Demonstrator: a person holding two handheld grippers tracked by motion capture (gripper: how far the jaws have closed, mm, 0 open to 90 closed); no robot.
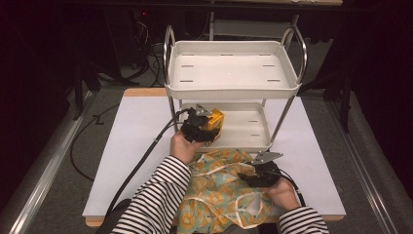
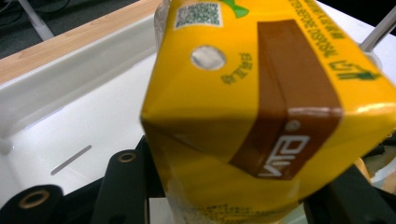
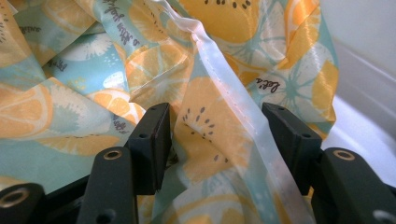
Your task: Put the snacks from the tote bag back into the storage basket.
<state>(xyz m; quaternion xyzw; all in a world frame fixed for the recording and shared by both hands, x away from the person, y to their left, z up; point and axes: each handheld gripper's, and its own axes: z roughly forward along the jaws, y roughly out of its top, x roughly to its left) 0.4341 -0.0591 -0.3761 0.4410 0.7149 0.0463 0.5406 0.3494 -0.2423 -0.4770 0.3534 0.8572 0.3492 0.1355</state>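
A yellow drink carton [image 1: 215,120] [image 2: 243,107] with a brown band is clamped between the jaws of my left gripper [image 1: 206,127] [image 2: 233,205]. It hangs over the front left of the white cart's lower shelf [image 1: 246,142] [image 2: 70,126]. My right gripper [image 1: 245,177] [image 3: 217,135] rests on a crumpled bag [image 1: 219,197] [image 3: 70,70] printed with orange and kiwi slices, at the table's near edge. Its jaws stand wide apart, with a fold and a pale hem of the fabric lying loosely between them.
The two-level white cart stands on the white table [image 1: 136,146]; its upper tray [image 1: 229,91] is bare and overhangs the lower shelf. Chrome posts [image 1: 171,105] flank the shelf opening. Black cables trail off the left side. The person's striped sleeves enter from below.
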